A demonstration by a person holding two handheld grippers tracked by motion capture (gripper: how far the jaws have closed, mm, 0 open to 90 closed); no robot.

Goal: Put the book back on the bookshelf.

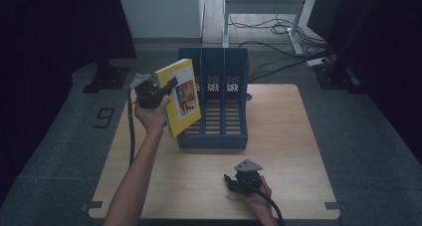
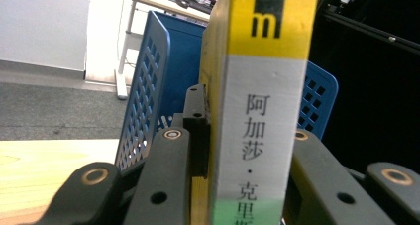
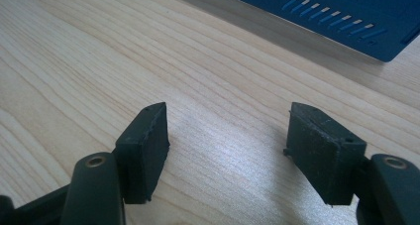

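The left gripper (image 1: 166,86) clamps a yellow book (image 1: 181,96) by its spine, holding it upright above the ten o'clock corner of the blue file rack (image 1: 234,136), near the leftmost slot. The step in hand looks like shelving; next the book likely needs lowering straight between the dividers. All three slots appear empty. The right gripper (image 1: 230,182) rests at five o'clock on the wooden table (image 1: 298,151), jaws apart, holding nothing.

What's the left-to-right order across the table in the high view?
Left gripper clamped on the yellow book → blue file rack → right gripper, jaws open, low on the wooden table.
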